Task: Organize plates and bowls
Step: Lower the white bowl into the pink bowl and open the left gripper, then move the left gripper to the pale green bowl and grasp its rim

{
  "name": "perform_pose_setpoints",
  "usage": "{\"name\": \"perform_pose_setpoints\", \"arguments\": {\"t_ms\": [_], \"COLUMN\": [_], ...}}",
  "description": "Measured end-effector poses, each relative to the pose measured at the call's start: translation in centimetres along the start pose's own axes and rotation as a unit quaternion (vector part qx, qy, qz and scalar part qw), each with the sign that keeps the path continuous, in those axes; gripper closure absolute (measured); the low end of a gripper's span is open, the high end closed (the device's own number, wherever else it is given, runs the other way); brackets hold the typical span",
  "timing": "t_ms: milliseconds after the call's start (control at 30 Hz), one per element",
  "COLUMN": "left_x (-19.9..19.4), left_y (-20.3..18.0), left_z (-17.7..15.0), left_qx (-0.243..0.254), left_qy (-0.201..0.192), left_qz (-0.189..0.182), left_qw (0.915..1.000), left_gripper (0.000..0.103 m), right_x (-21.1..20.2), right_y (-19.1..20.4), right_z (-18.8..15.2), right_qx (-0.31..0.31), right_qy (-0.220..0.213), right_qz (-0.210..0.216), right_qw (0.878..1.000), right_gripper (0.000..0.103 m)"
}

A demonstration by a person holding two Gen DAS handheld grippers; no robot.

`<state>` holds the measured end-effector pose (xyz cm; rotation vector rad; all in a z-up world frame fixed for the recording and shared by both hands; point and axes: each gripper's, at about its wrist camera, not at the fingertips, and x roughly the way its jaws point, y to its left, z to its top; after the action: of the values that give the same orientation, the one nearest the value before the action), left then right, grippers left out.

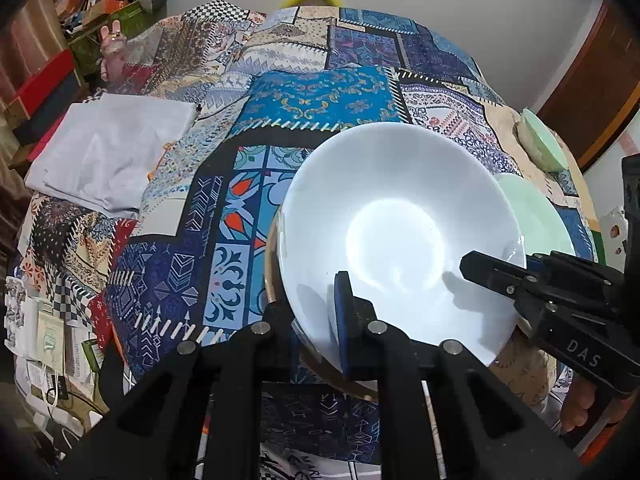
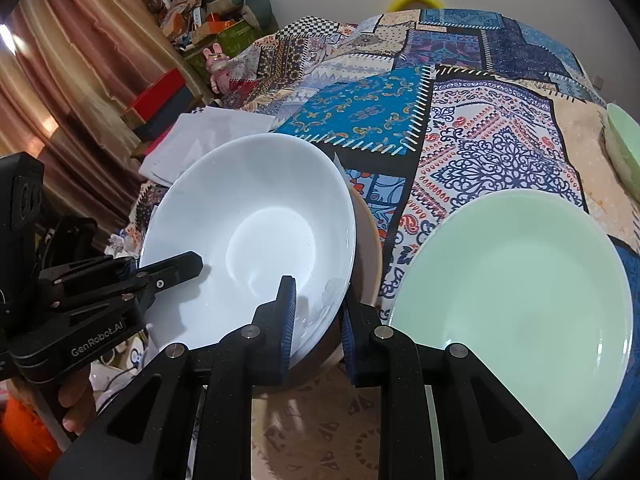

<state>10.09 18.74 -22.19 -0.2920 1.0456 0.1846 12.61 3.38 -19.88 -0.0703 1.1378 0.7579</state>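
Patchwork-covered table: both grippers pinching white bowl rim, left gripper and right gripper, sharing weight, setting onto brown dish frame-centre, probably stacking; green plate lower right.

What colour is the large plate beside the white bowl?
Pale mint green plate, plain, with no pattern; clearest in the right wrist view.

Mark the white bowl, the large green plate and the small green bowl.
white bowl (image 2: 256, 216): right wrist view, on its inner wall above the base.
large green plate (image 2: 516, 280): right wrist view, on its flat centre.
small green bowl (image 1: 546, 146): left wrist view, on its outer side.
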Motion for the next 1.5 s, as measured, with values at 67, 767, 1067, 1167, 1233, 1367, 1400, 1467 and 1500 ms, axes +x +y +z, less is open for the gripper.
{"name": "perform_pose_setpoints", "arguments": {"t_ms": [67,767,1067,1167,1233,1367,1400,1467,1500], "left_x": [0.1,-0.1,-1.7,-3.4,-4.5,-6.0,-6.2,-6.5,-6.5], "left_y": [-0.1,-2.3,-3.0,-3.5,-4.2,-6.6,-7.1,-8.3,-9.0], "left_z": [-0.1,0.1,0.7,1.2,1.8,3.2,3.5,4.1,4.5], "left_qx": [0.005,0.062,0.069,0.074,0.082,0.098,0.102,0.108,0.111], "left_qy": [-0.003,0.004,-0.001,-0.029,-0.046,-0.081,-0.085,-0.093,-0.098], "left_qz": [0.004,0.058,0.065,0.05,0.043,0.042,0.04,0.031,0.027], "left_qw": [1.0,0.9964,0.9955,0.9956,0.9947,0.9909,0.9904,0.9892,0.9886], "left_gripper": [0.088,0.08,0.052,0.048,0.042,0.033,0.032,0.03,0.025], "right_x": [-0.1,-2.2,-4.1,-5.0,-5.6,-7.3,-7.9,-8.8,-9.2], "right_y": [-0.3,-2.4,-3.5,-4.1,-4.8,-6.7,-7.5,-8.8,-9.5], "right_z": [0.0,-0.3,-0.3,-0.3,-0.2,-0.1,-0.1,0.1,0.1], "right_qx": [0.004,0.012,0.008,0.005,0.005,0.018,0.022,0.029,0.034], "right_qy": [0.0,-0.021,-0.042,-0.051,-0.058,-0.08,-0.087,-0.095,-0.1], "right_qz": [0.006,0.0,-0.016,-0.023,-0.034,-0.049,-0.055,-0.064,-0.069], "right_qw": [1.0,1.0,0.999,0.998,0.998,0.995,0.994,0.993,0.992], "right_gripper": [0.083,0.079,0.079,0.077,0.072,0.055,0.055,0.05,0.048]}}
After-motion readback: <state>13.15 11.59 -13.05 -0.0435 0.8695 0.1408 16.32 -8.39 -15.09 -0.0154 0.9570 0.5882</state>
